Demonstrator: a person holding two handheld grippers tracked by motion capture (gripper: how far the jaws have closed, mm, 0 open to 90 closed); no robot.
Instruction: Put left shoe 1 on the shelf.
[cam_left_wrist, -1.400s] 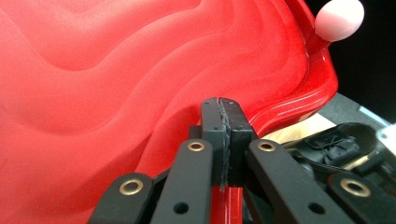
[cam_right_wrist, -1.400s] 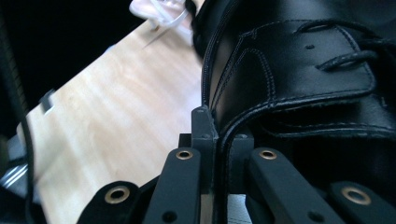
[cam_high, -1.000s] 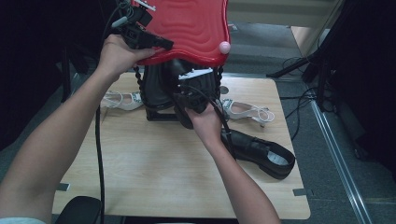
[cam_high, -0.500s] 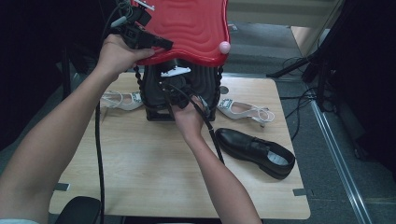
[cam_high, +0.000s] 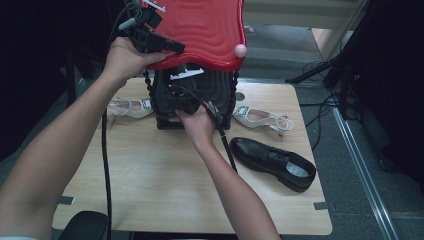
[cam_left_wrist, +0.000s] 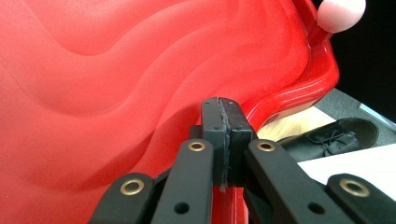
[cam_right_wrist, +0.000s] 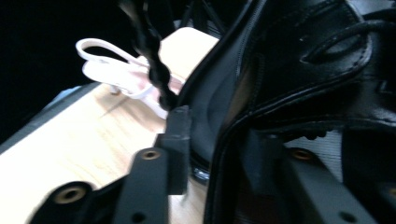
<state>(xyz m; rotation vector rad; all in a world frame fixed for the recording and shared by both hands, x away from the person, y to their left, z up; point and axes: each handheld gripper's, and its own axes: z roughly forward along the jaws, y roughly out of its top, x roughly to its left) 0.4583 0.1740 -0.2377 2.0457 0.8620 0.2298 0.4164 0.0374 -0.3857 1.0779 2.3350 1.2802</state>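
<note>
Up at the top centre of the high view we hold the red lid (cam_high: 210, 30) raised with our left gripper (cam_high: 150, 37), its jaws clamped tight on the lid's rim. Below it stands the black bag (cam_high: 200, 95) on the table (cam_high: 150, 180). Our right gripper (cam_high: 182, 97) reaches into it; its jaws have just been opening, and a black shoe (cam_right_wrist: 322, 70) sits between them (pads not pressing). Another black shoe (cam_high: 275, 162) lies at lower right, white sandals (cam_high: 262, 119) on both sides of the bag.
</note>
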